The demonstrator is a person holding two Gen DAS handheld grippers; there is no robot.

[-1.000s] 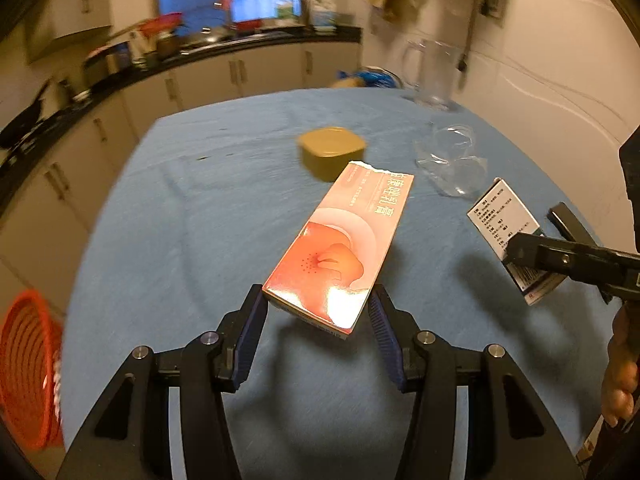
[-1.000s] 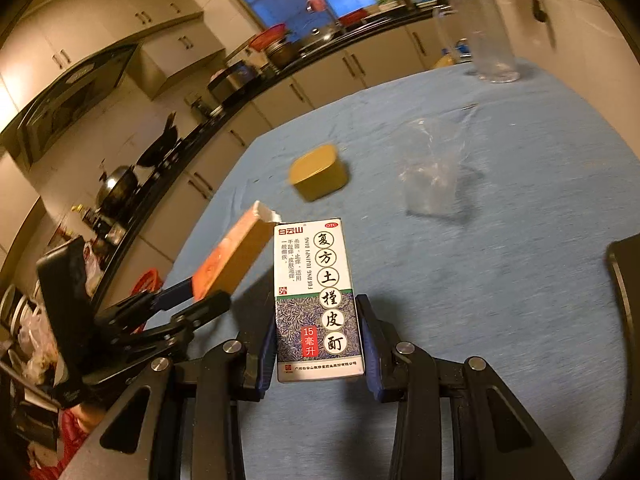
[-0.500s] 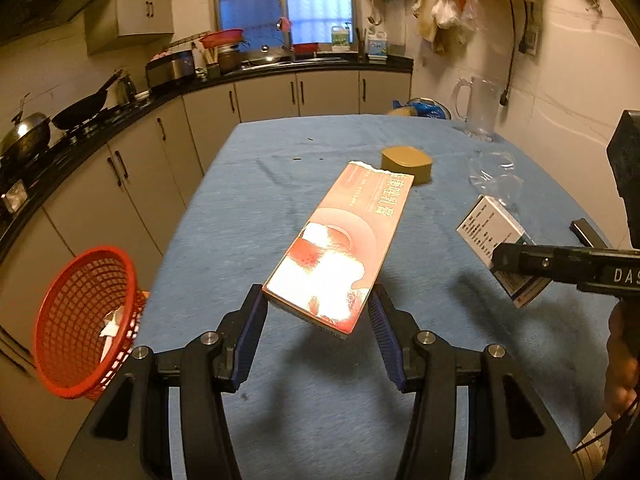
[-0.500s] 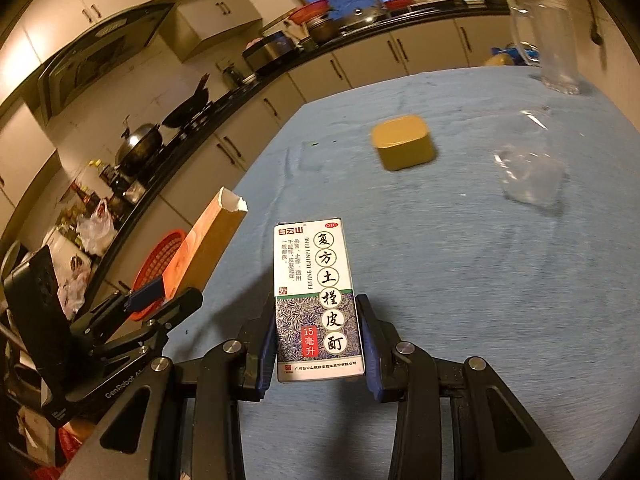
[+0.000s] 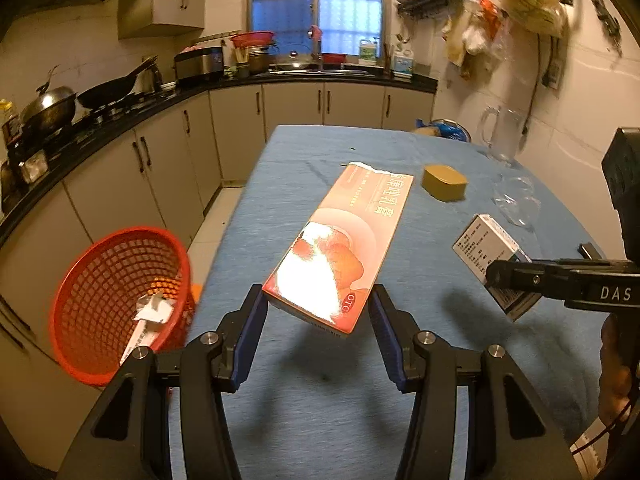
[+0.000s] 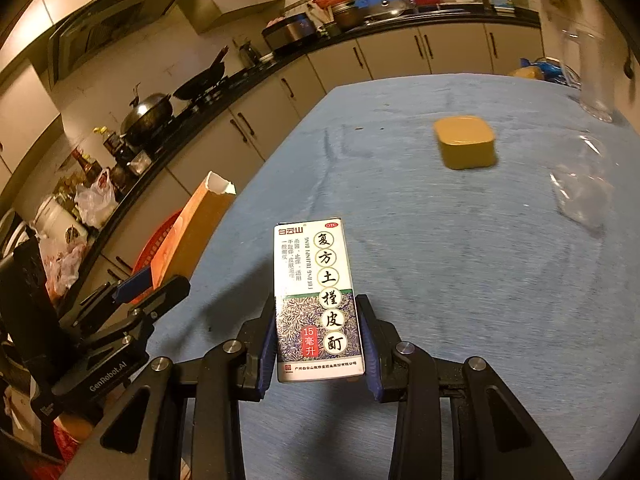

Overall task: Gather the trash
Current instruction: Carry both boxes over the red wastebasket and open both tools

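Observation:
My left gripper (image 5: 318, 322) is shut on a long pink carton (image 5: 340, 242) with a torn far end, held above the blue table (image 5: 320, 400) near its left edge. My right gripper (image 6: 319, 340) is shut on a small white medicine box (image 6: 316, 300) with black characters, held above the table. The right gripper and its box (image 5: 486, 250) show at the right of the left wrist view. The pink carton (image 6: 192, 232) shows at the left of the right wrist view. A red mesh basket (image 5: 116, 300) with white paper in it stands on the floor left of the table.
A yellow tin (image 5: 444, 182) and a crumpled clear plastic cup (image 5: 516, 204) lie on the table's far right; both also show in the right wrist view, tin (image 6: 464, 140), cup (image 6: 580, 196). A glass jug (image 5: 500, 136) stands at the back. Kitchen cabinets (image 5: 160, 168) run along the left.
Both grippers, still holding their boxes, have swung left toward the table's left edge. The red basket has come fully into the left wrist view.

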